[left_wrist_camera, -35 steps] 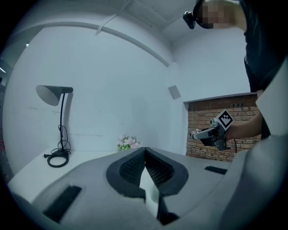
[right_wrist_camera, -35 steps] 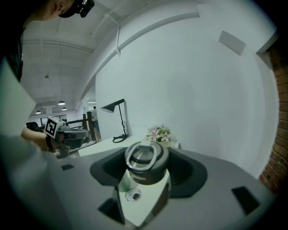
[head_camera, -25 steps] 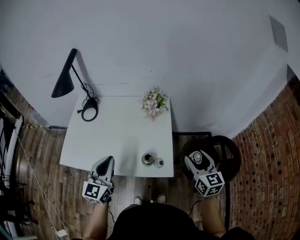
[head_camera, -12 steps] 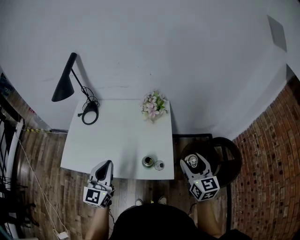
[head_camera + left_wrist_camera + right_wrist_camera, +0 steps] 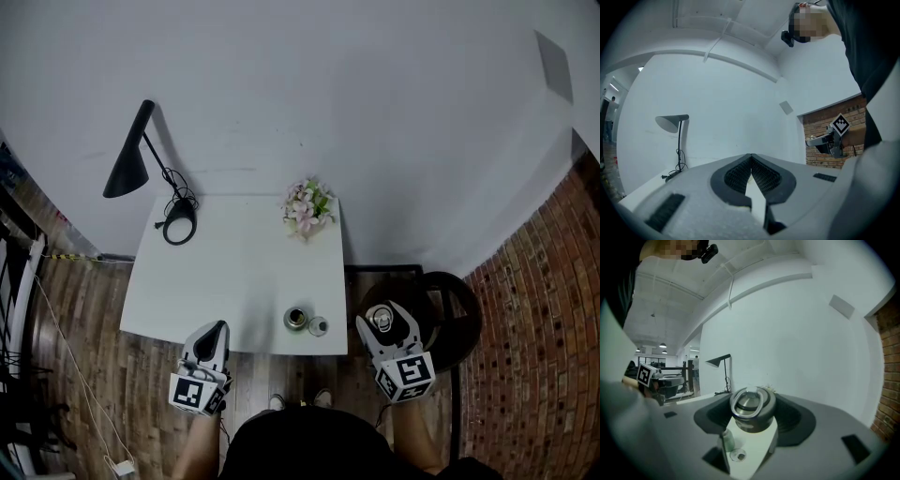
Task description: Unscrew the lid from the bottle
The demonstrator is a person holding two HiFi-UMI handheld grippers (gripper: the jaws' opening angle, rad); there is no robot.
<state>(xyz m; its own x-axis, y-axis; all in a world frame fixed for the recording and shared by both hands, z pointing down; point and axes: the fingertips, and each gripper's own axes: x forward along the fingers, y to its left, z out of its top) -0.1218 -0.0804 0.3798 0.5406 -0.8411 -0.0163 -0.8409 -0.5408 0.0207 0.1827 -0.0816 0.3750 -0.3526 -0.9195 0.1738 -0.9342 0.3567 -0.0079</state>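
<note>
The lid (image 5: 749, 409) is already off the bottle (image 5: 296, 319). The right gripper (image 5: 382, 315) holds it out past the desk's right front corner, and its fingers (image 5: 794, 420) stand wide and clamp the lid's round side wall from both sides. It is a metal cap with a wire loop across its top. It looks stiff, light and smooth, so it could slide or twist out of a loose squeeze. The present hold across the widest part of the wall looks like the safe one, since the loop is thin and probably hinged.

The bottle stands upright with its mouth open at the near edge of the desk (image 5: 234, 272), and neither gripper touches it. A small round piece (image 5: 319, 326) lies just beside it on the right; what it is cannot be made out. The bottle looks rigid and narrow-based, so a knock so close to the edge could tip it to the floor. The best hold is probably low on its body.

The left gripper (image 5: 216, 330) hangs off the front of the desk with its fingers (image 5: 736, 174) pressed together on nothing.
</note>
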